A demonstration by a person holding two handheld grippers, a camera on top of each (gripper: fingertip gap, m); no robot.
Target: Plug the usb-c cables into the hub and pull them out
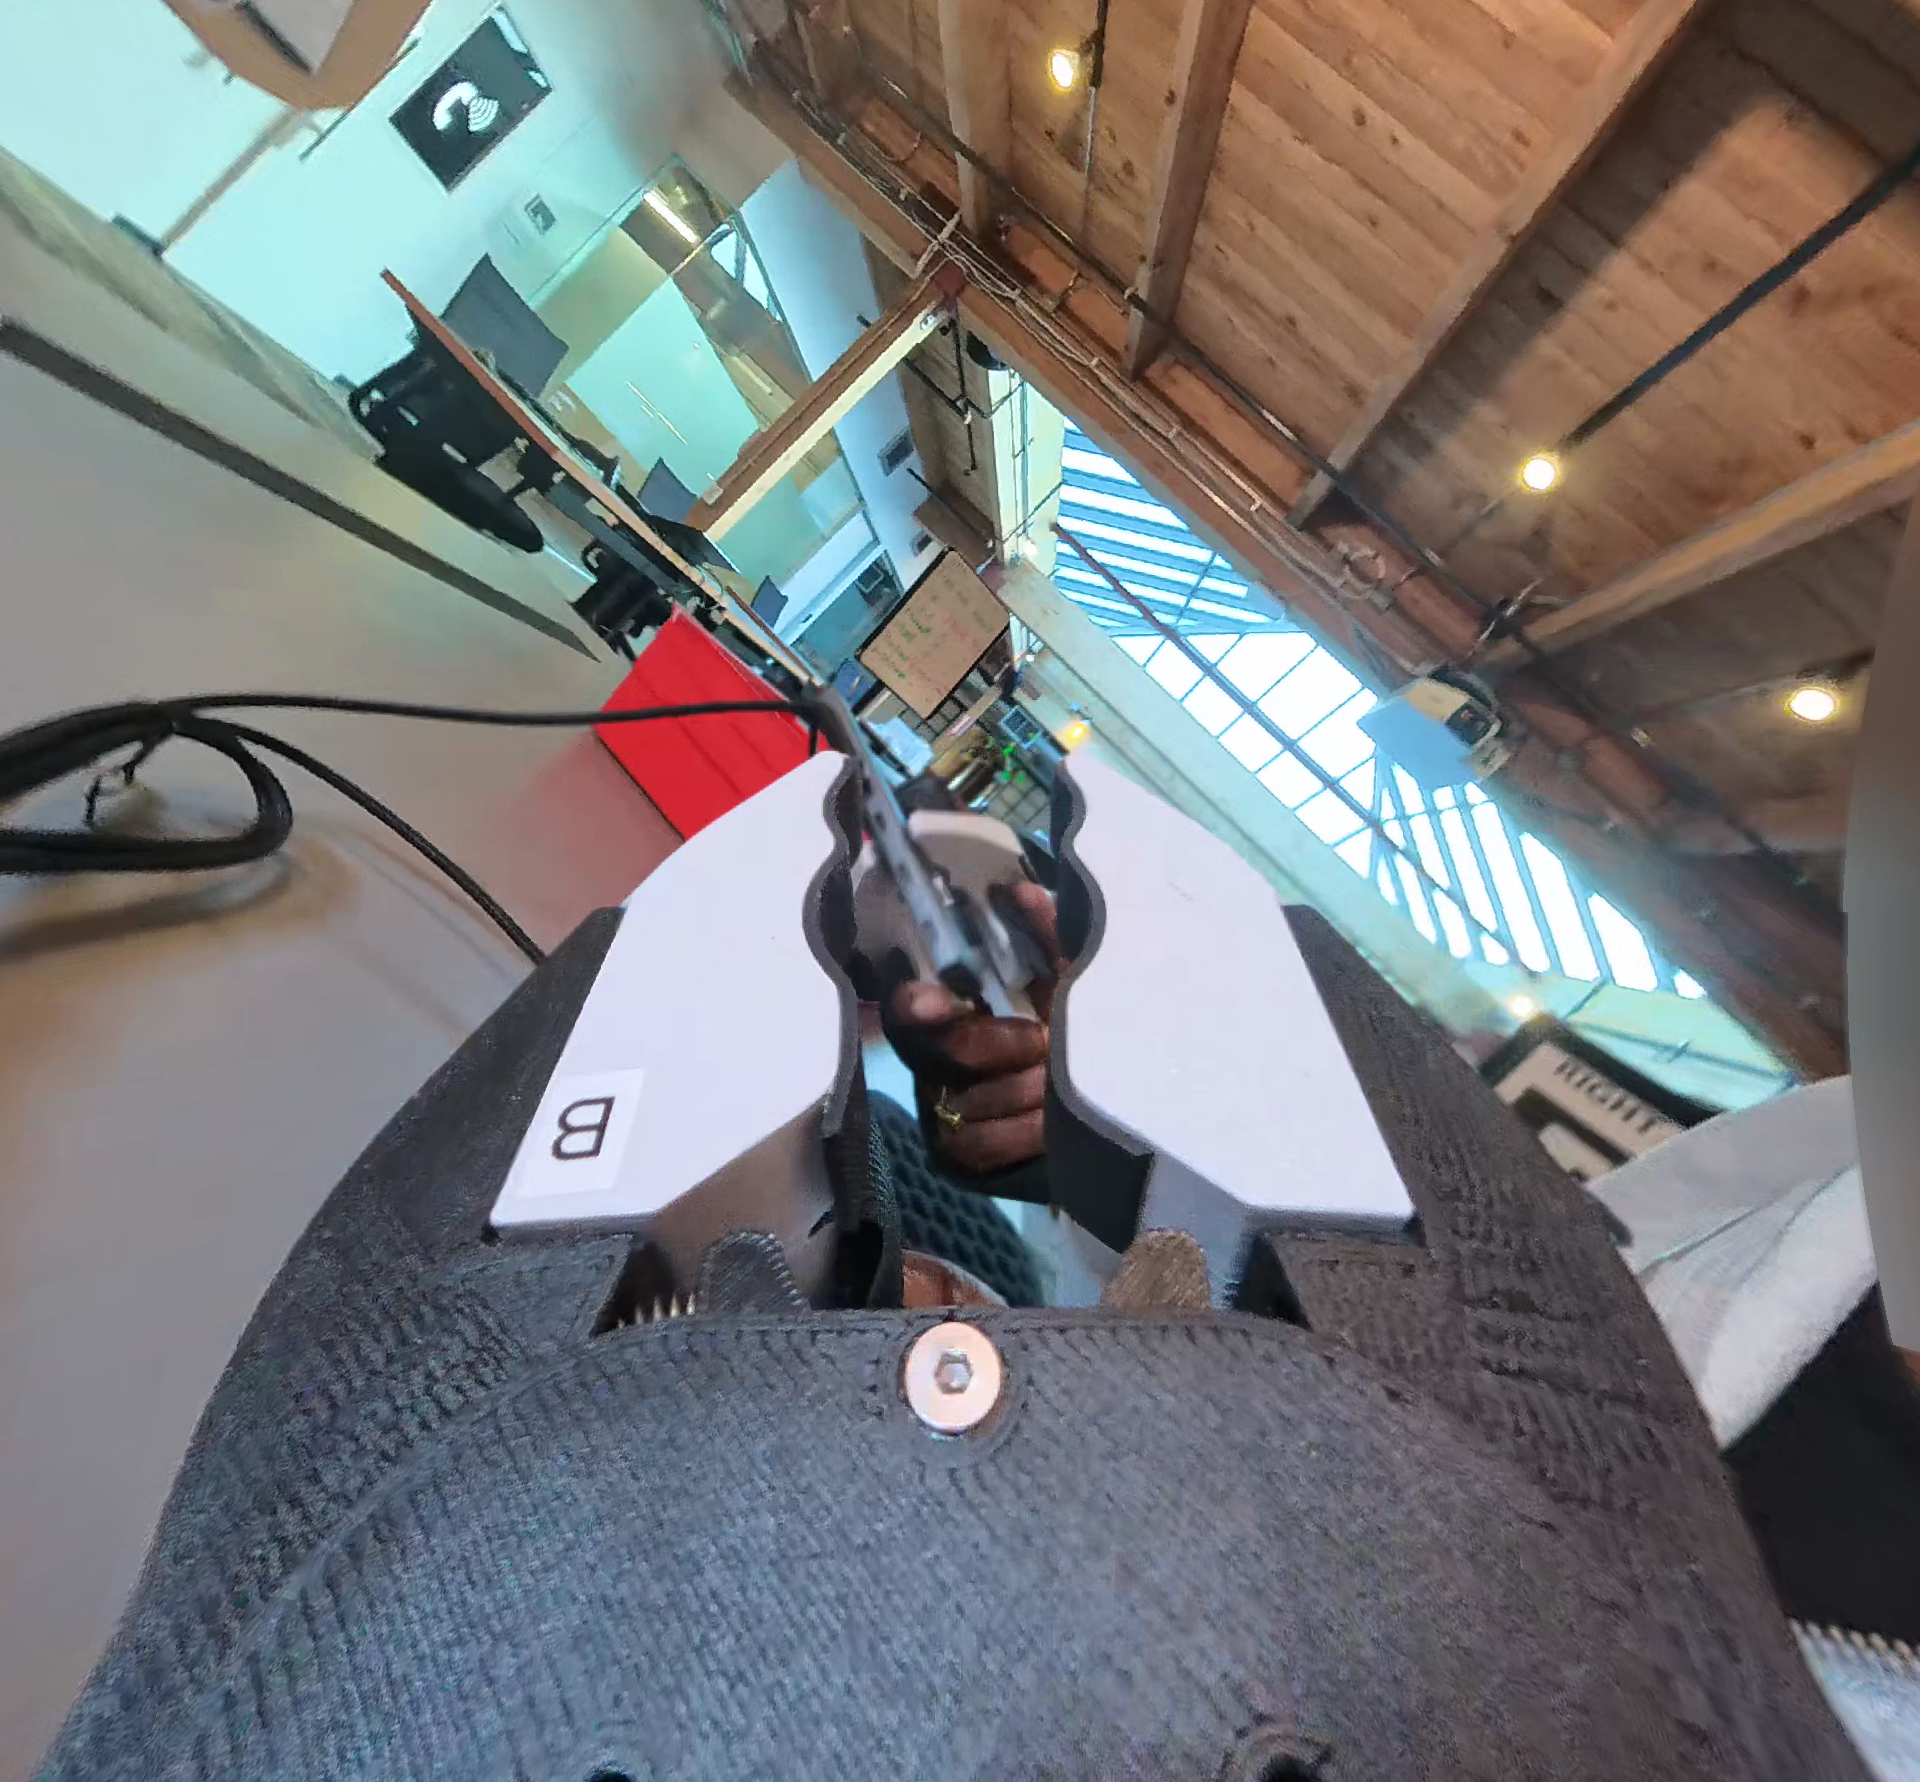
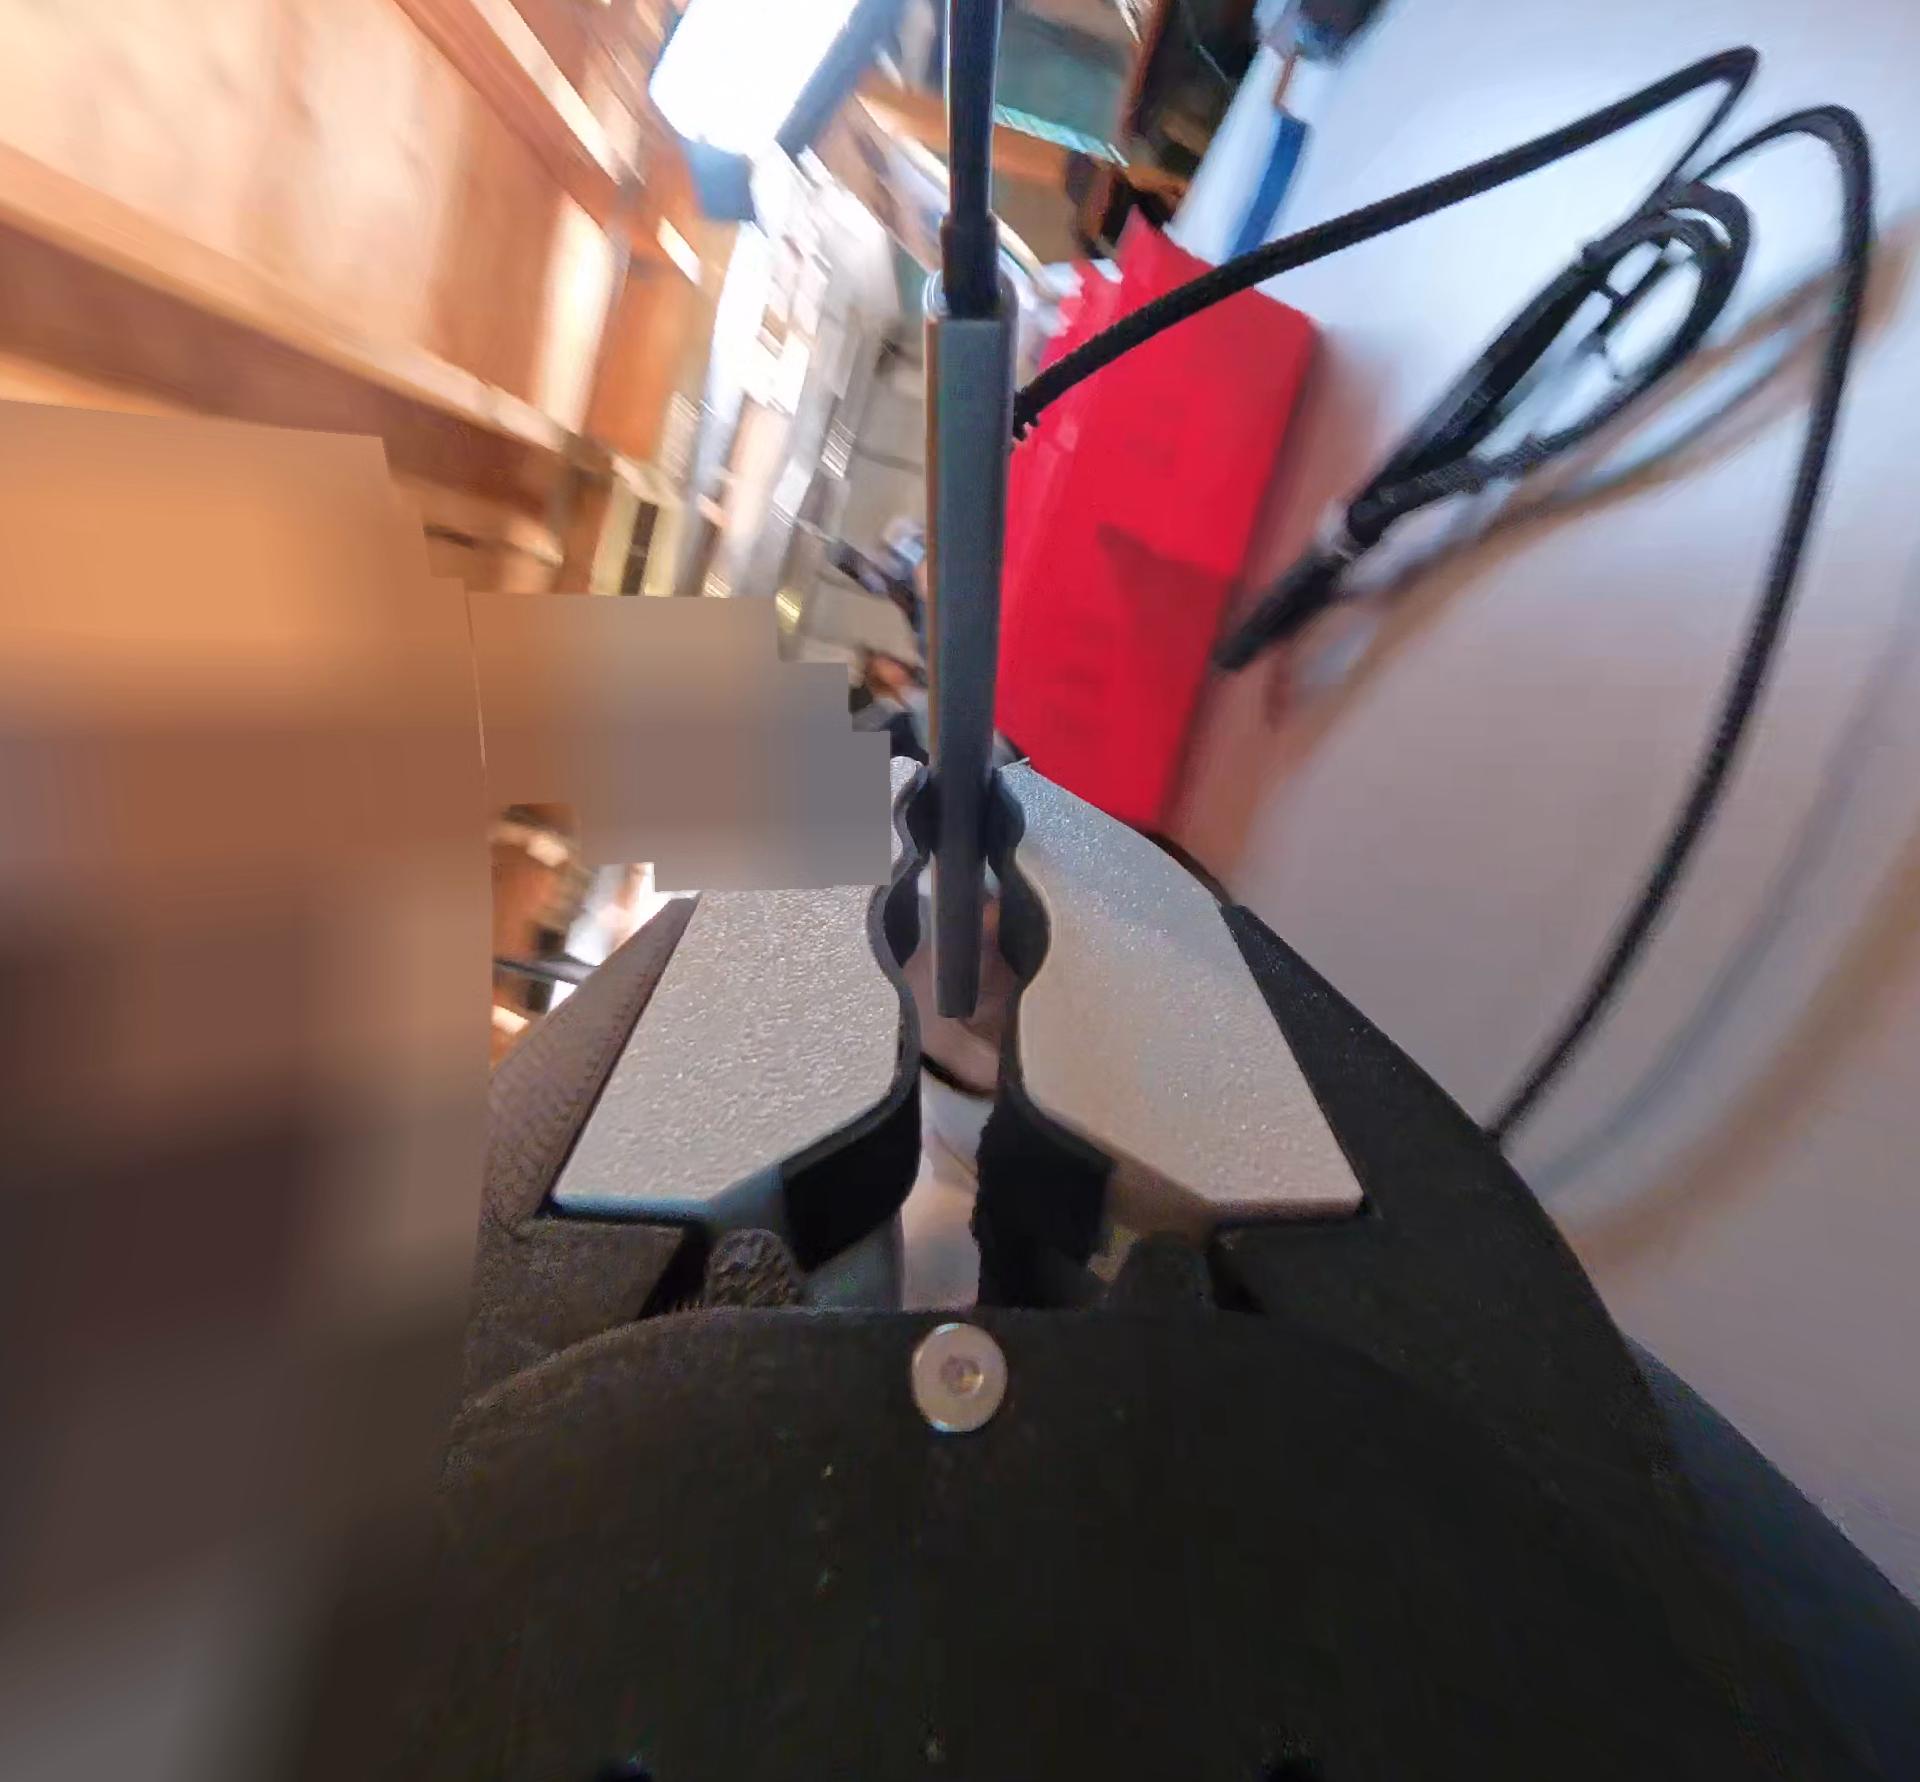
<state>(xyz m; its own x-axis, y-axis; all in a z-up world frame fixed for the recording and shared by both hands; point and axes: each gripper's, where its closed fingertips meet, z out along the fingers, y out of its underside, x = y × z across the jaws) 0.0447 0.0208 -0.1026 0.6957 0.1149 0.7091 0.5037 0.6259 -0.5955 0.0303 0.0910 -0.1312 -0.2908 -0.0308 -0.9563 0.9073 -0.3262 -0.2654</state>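
Note:
My right gripper (image 2: 961, 818) is shut on the slim grey hub (image 2: 966, 537), seen edge-on and pointing up the frame. The hub's own black lead (image 2: 977, 70) leaves its far end. A braided black USB-C cable (image 2: 1351, 205) is plugged into the hub's right side and runs off to the table. In the left wrist view, my left gripper (image 1: 956, 797) is open and empty. Through its gap I see the right gripper (image 1: 982, 849), a hand (image 1: 977, 1057) holding it, and the hub (image 1: 920, 885). A thin black cable (image 1: 416, 709) runs left from the hub.
A white table (image 2: 1558, 797) holds a coiled bundle of black cables (image 2: 1507, 402) and a long braided loop (image 2: 1818, 382). The bundle also shows in the left wrist view (image 1: 208, 797). A red box (image 2: 1143, 537) stands at the table's far side. The views are tilted. Left tips to right tips: about 8 cm.

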